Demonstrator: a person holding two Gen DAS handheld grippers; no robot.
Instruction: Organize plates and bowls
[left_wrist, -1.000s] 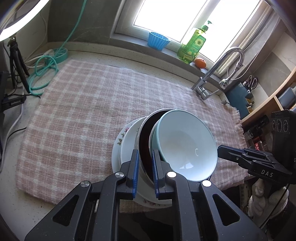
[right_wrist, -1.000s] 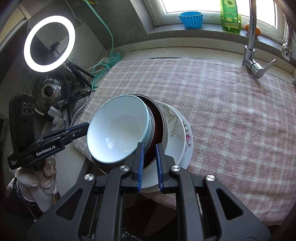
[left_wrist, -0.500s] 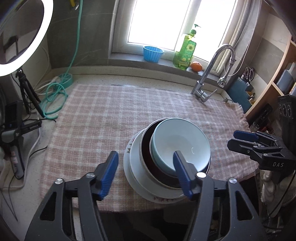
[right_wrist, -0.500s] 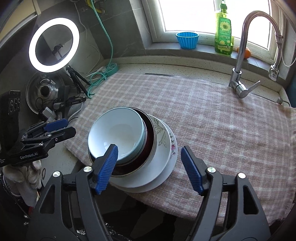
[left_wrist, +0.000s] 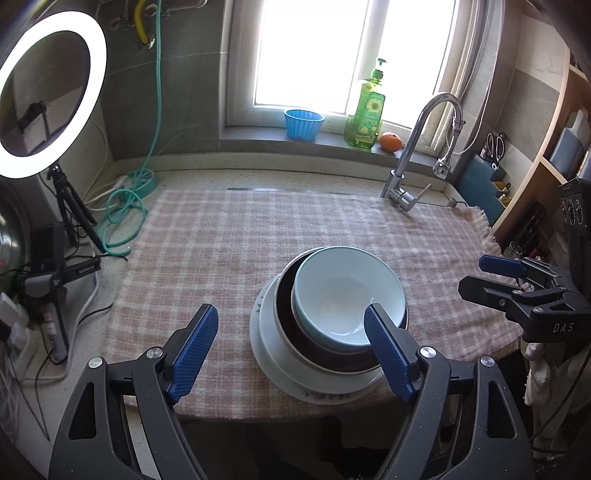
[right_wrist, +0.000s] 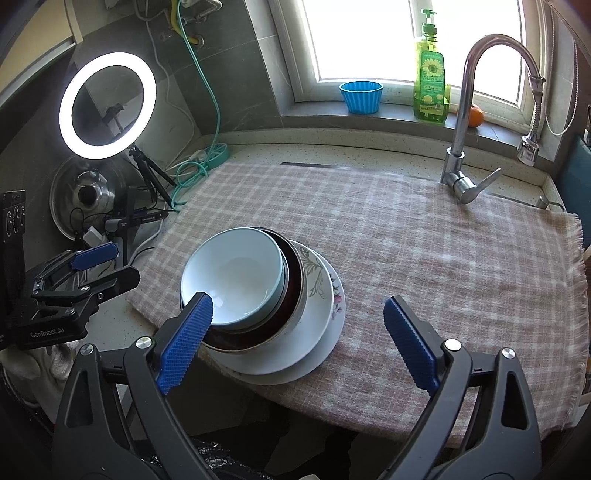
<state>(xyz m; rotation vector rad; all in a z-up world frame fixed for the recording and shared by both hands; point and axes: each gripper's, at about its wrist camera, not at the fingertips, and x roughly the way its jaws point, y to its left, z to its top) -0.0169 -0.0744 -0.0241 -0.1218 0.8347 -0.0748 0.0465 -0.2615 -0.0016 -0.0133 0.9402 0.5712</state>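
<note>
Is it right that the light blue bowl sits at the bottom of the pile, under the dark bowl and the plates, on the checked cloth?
Not quite. The light blue bowl sits on top of the pile, not at the bottom. It rests inside the dark bowl, which sits on the plates, all on the checked cloth. The left wrist view shows this clearly.

Wide open checked cloth (right_wrist: 424, 236) behind and right of the stacked dishes (right_wrist: 266, 295), nothing on it, while the faucet (right_wrist: 465, 110) guards the far right corner and ring light (right_wrist: 107, 105) crowds the left.
</note>
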